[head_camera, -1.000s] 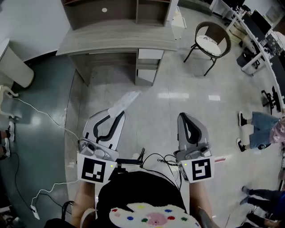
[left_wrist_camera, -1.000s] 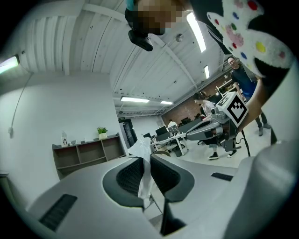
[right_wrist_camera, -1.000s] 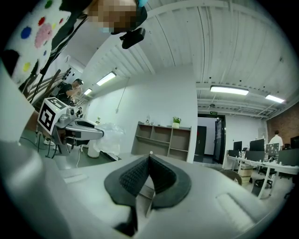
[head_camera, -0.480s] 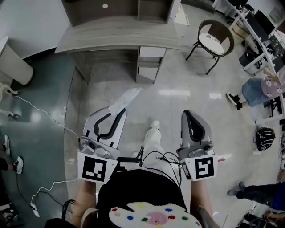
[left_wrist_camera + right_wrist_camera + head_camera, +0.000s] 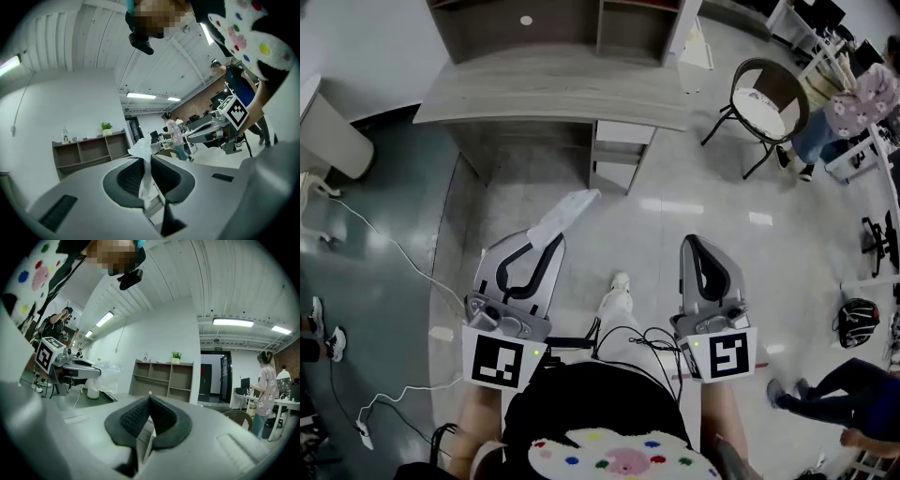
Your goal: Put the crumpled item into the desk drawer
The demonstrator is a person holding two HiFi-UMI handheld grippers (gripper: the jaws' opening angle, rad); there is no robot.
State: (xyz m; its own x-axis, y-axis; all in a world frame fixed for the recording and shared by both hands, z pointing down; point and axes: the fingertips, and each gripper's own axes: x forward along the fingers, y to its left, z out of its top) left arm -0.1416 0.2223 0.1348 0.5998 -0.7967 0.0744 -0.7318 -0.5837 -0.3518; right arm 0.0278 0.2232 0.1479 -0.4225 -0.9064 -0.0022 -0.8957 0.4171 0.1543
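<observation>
Desk (image 5: 553, 89) ahead; left gripper (image 5: 551, 242) fingers clamp crumpled item (image 5: 567, 210), likely plastic; right gripper (image 5: 697, 246) fingers clenched empty.

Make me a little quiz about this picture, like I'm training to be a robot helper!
1. True or false: the left gripper holds the crumpled plastic bag between its jaws.
2. Pick one. What stands on the floor to the right of the desk in the head view? A: a round chair. B: a bicycle. C: a fridge.
3. Fill the gap: the right gripper has nothing in it, and its jaws are ____.

Key: 1 true; 2 A; 3 shut.
</observation>
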